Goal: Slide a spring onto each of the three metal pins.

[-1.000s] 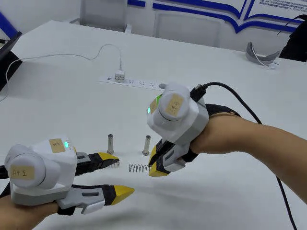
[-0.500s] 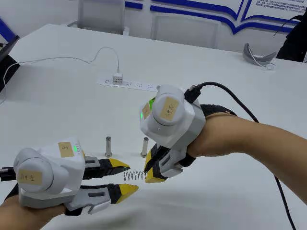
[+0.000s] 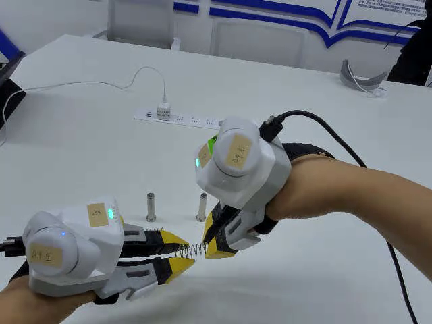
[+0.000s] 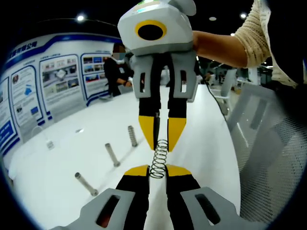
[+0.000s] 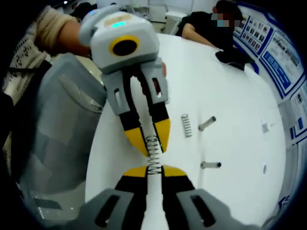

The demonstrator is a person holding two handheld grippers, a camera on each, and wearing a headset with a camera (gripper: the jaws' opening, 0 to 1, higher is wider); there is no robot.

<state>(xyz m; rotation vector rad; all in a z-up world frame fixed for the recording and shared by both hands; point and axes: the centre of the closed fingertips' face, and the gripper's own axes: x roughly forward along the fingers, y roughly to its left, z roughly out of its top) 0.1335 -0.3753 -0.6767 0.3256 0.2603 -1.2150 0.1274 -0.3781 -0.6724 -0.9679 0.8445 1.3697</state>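
A small steel spring (image 3: 194,250) hangs level between my two grippers, just above the white table (image 3: 81,148). My right gripper (image 3: 214,248) is shut on its right end. My left gripper (image 3: 181,251) has its yellow-tipped jaws shut on the other end. In the left gripper view the spring (image 4: 159,158) runs from my own jaws up to the right gripper (image 4: 162,139). Two metal pins (image 3: 150,206) (image 3: 202,206) stand upright just behind the grippers. All three pins (image 4: 132,135) (image 4: 112,155) (image 4: 85,183) stand in a row in the left gripper view. Another spring (image 5: 186,125) lies near a pin (image 5: 206,123).
A white power strip (image 3: 182,120) with a plugged-in charger (image 3: 163,110) and its cable lies further back. A grey curved object (image 3: 358,76) rests at the far right. A black cable (image 3: 337,145) runs from the right gripper along the arm. Chairs stand past the far table edge.
The right gripper has lifted the spring off the table. The left gripper has moved right, and its jaws have gone from wide open to shut on the spring's free end.
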